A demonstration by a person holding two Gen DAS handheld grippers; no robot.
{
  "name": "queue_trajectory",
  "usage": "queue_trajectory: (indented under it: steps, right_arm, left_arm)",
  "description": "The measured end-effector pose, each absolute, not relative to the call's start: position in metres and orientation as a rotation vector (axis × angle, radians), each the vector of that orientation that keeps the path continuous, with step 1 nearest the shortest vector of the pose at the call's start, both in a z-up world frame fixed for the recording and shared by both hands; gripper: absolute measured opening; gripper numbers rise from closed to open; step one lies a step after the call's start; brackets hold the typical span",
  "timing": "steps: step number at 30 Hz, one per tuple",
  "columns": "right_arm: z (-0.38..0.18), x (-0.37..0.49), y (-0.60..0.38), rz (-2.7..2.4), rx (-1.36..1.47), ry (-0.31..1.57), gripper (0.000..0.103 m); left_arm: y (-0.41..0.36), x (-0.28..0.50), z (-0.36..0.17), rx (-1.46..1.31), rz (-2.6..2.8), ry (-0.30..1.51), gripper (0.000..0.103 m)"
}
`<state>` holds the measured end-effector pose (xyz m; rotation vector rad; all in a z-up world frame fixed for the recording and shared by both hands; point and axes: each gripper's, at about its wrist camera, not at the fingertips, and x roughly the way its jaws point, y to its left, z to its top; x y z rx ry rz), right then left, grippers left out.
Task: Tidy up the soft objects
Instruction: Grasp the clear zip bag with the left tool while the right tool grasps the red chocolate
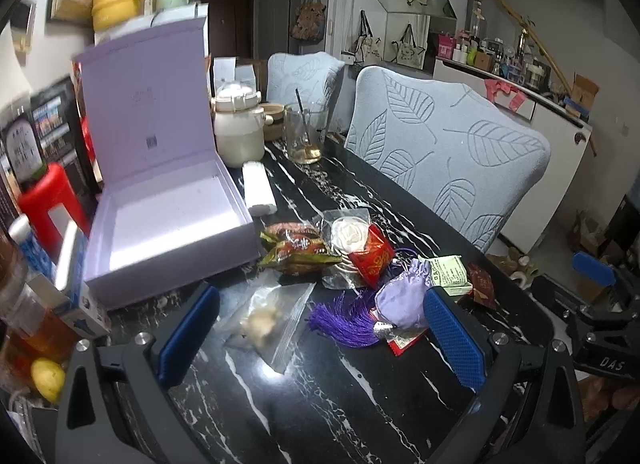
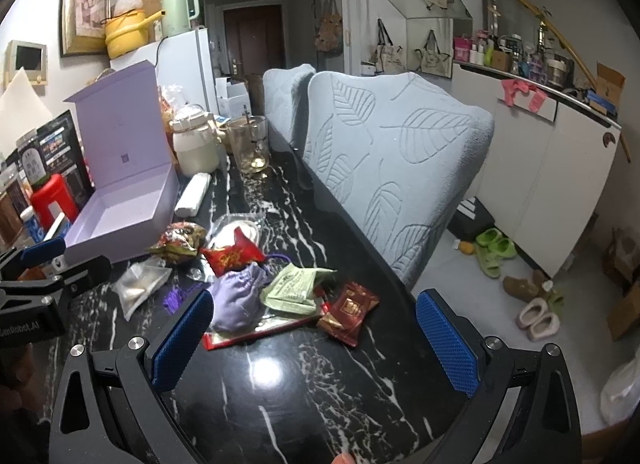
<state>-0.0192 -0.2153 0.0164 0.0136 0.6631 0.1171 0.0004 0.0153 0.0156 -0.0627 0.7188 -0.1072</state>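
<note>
Although nothing is yet gripped, both tongs are held wide apart above the near part of the black marbled tabletop [image 1: 328,404], the left tongs [image 1: 320,332] over a clear zip bag [image 1: 266,324] and the right tongs [image 2: 316,338] before the purple drawstring pouch [image 2: 240,296]. The soft things are scattered in a loose cluster across the middle of the tabletop, between the open lilac box [image 1: 168,232] at the left edge and the leaf-patterned chair back [image 1: 448,152] at the right edge.

The pouch is judged light and limp; it would probably be pinched best across its gathered body, not by the slippery purple tassel [image 1: 344,322], which would let it swing. The zip bag is judged slick and flat, so a hold on its bulging contents is advised. The foil snack packets [image 1: 296,248], the red pouch [image 1: 372,254] and the dark red sachet [image 2: 348,312] are judged crinkly and light; an edge grip may slide.

The tassel and the inside of the box are shown plainly in the left view only. The green paper packet [image 2: 296,288], the red card [image 2: 256,334] under the pouch and the slippers on the floor are shown clearly only in the right view.
</note>
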Motion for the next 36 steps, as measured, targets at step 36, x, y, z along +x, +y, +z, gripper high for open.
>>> queue_trajectory:
  steps: [36]
  right_arm:
    - [-0.055,0.044,-0.172,0.292,0.012,0.825,0.103]
  left_arm:
    - [0.061,0.095,-0.092,-0.118,-0.146,1.006,0.103]
